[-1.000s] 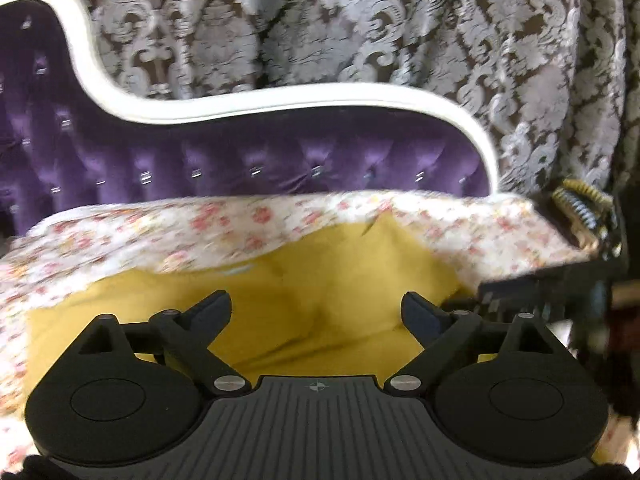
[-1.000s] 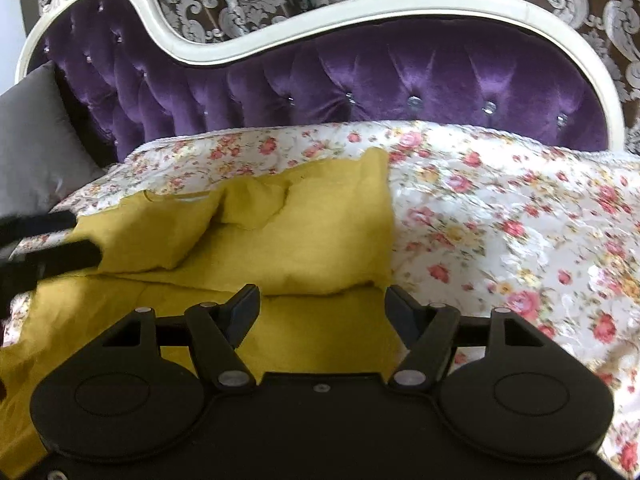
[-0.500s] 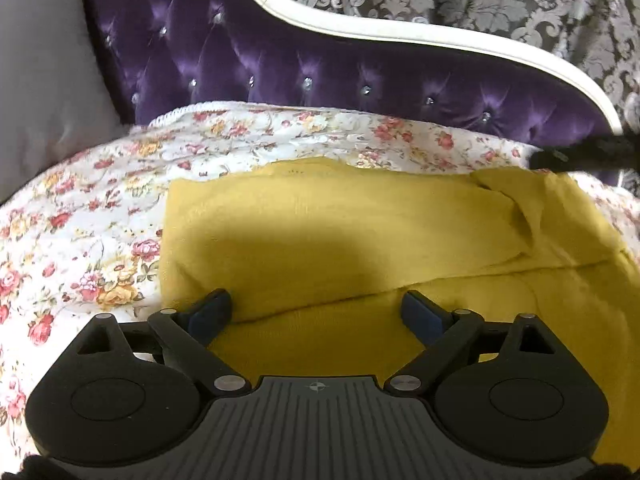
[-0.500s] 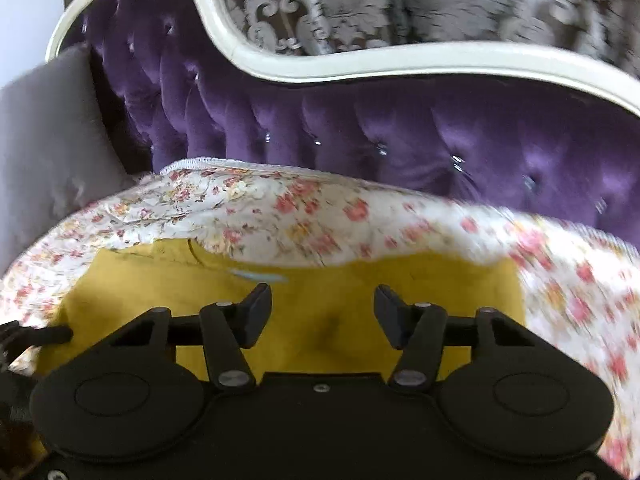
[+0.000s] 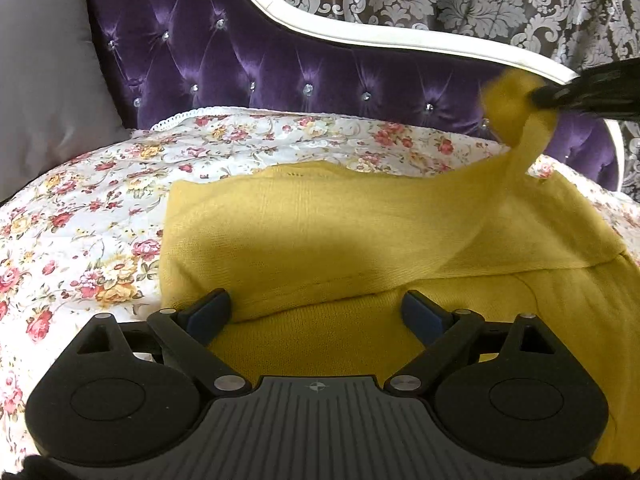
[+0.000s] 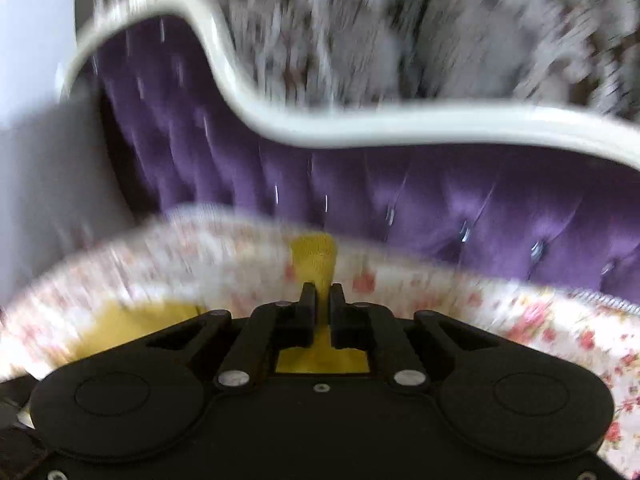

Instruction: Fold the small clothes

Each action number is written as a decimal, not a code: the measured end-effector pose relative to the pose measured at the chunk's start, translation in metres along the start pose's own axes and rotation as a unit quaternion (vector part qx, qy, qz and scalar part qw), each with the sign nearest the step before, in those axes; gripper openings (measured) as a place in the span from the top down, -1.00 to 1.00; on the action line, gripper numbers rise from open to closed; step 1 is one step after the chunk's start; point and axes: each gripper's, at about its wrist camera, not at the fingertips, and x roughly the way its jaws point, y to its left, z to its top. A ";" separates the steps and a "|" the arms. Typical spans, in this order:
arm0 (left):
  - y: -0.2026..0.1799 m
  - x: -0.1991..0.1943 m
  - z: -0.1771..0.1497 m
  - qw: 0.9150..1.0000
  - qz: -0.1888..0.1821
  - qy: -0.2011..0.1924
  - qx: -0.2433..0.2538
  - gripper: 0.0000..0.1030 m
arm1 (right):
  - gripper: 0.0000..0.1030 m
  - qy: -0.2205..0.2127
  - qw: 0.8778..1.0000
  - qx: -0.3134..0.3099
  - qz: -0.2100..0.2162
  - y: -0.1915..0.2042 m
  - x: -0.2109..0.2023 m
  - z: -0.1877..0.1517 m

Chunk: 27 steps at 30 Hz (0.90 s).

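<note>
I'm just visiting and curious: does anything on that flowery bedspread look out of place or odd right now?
Only one thing: a strip of the yellow garment rises off the floral bedspread, stretched up to the right gripper, whose jaws are shut on it. The rest lies flat and partly folded. Nothing looks torn or spilled.

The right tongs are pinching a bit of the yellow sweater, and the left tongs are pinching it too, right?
Not quite. The right tongs do pinch the yellow sweater, but the left tongs are open, just resting over it. The left wrist view shows this.
</note>
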 end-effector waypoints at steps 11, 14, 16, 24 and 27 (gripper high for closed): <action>0.000 0.000 0.000 1.000 0.001 -0.002 0.000 -0.83 | 0.51 0.069 0.990 0.088 -0.085 -0.077 -0.029 -0.066; -0.001 0.000 0.000 1.000 0.000 -0.002 -0.001 -0.82 | 0.18 0.064 0.993 0.078 -0.063 -0.074 -0.013 -0.059; -0.001 -0.001 0.000 1.000 0.000 -0.003 0.000 -0.83 | -0.08 0.076 0.993 0.078 -0.051 -0.074 0.005 -0.057; -0.001 -0.004 0.000 1.000 -0.003 -0.012 0.000 -0.82 | 0.76 0.107 0.992 0.038 -0.050 -0.058 0.032 -0.064; -0.003 -0.014 0.000 1.000 -0.001 -0.027 0.004 -0.82 | 0.80 0.083 0.996 0.005 -0.041 -0.044 0.021 -0.054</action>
